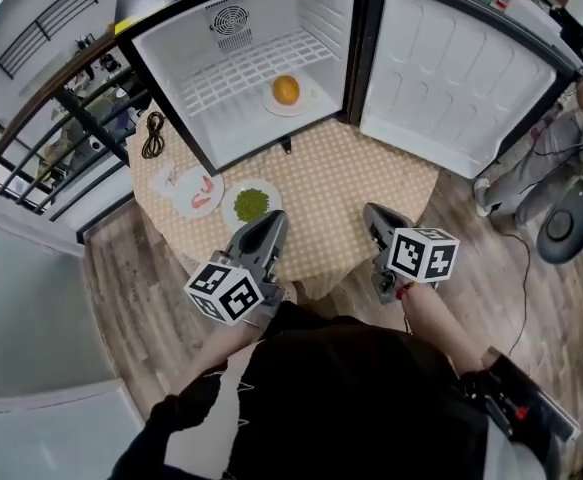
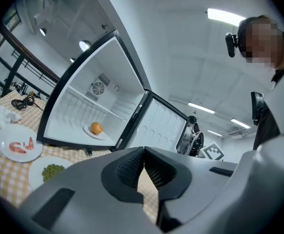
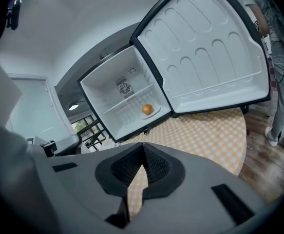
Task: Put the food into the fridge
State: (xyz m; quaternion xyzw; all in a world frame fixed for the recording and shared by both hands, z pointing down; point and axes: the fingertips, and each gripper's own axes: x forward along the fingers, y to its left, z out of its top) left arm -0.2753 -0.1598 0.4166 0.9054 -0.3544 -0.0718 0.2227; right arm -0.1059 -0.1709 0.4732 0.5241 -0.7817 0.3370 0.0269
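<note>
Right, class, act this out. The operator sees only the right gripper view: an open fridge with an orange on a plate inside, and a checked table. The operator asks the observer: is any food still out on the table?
Observer: Yes, green food sits on a white plate on the table, just ahead of the left gripper.
Operator: Anything else?
Observer: There are pink shrimp-like pieces on a second plate, left of the green one.
Operator: Is the left gripper carrying something?
Observer: No. Its jaws are together with nothing between them.
</note>
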